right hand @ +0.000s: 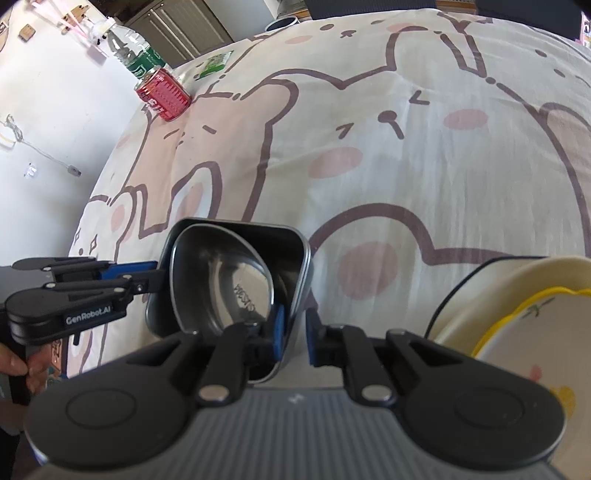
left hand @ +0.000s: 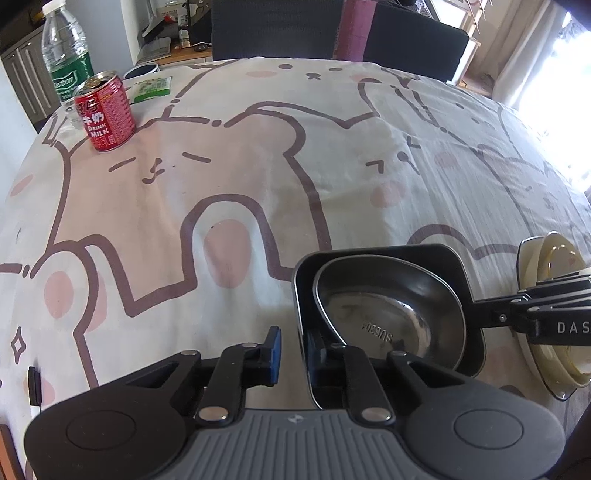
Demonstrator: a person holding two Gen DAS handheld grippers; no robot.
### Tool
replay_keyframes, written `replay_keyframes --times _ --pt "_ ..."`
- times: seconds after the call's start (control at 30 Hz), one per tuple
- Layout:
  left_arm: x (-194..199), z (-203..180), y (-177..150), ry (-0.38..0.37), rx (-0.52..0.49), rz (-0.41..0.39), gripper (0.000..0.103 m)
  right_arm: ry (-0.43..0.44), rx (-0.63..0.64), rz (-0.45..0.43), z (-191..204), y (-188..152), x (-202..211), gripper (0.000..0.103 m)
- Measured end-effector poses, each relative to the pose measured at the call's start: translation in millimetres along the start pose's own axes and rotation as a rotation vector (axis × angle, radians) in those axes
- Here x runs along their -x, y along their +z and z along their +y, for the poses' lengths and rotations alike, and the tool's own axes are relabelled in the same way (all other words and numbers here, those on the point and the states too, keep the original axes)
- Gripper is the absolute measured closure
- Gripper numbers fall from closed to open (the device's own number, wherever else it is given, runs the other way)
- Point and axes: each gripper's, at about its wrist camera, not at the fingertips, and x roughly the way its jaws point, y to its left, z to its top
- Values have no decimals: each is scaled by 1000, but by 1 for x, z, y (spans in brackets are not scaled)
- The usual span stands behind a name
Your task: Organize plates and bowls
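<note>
A black square dish (left hand: 424,254) (right hand: 258,230) holds a steel bowl (left hand: 376,314) (right hand: 229,280) on the cartoon-print tablecloth. My left gripper (left hand: 293,339) straddles the dish's left rim, one blue pad inside and one outside, with the jaws narrowed onto the wall. In the right wrist view the left gripper (right hand: 159,273) meets the dish's left corner. My right gripper (right hand: 295,328) is clamped the same way on the opposite rim, and the left wrist view shows the right gripper (left hand: 474,310) reaching in from the right. A stack of cream dishes (left hand: 554,254) (right hand: 517,291) sits just right of the black dish.
A red milk can (left hand: 105,110) (right hand: 164,96), a water bottle (left hand: 66,55) (right hand: 129,48) and a green packet (left hand: 151,88) (right hand: 214,64) stand at the far left of the table. Dark chairs (left hand: 277,29) line the far edge. A person's hand (right hand: 16,365) holds the left gripper's handle.
</note>
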Motion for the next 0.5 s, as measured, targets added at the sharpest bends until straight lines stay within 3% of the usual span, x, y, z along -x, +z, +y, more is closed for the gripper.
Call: replay_keyframes --times 0.27,0.5 --pt "-8 -1 1 -21 8 18 98 -5 -65 -28 2 -5 -1 94" --pt "-8 8 -1 -70 89 11 99 -3 -82 -39 1 -5 -2 95"
